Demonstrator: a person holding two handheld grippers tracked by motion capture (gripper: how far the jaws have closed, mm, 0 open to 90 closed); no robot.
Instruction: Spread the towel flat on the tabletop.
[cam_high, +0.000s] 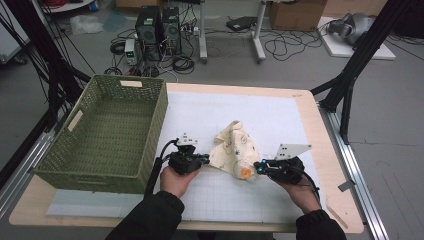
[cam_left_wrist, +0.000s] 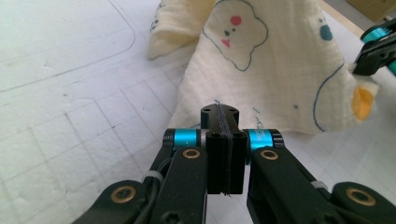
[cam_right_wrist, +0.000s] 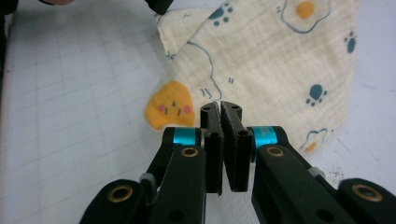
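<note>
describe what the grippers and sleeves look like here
Both are black handheld tools. The left gripper and right gripper have flat black fingers, turquoise metal collars and brass-coloured pivot pins on black link arms. A black cable trails from the left one. A grey three-cornered plate tops the right. The sleeves are dark.

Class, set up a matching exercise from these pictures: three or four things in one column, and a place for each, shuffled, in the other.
Things:
1. green woven basket
2. cream printed muslin cloth
3. left gripper
4. right gripper

Places:
A. shut on the cloth's left edge
B. on the table's left side
C. between the two grippers
D. shut on the cloth's right edge

Pairs: 1-B, 2-C, 3-A, 4-D
</note>
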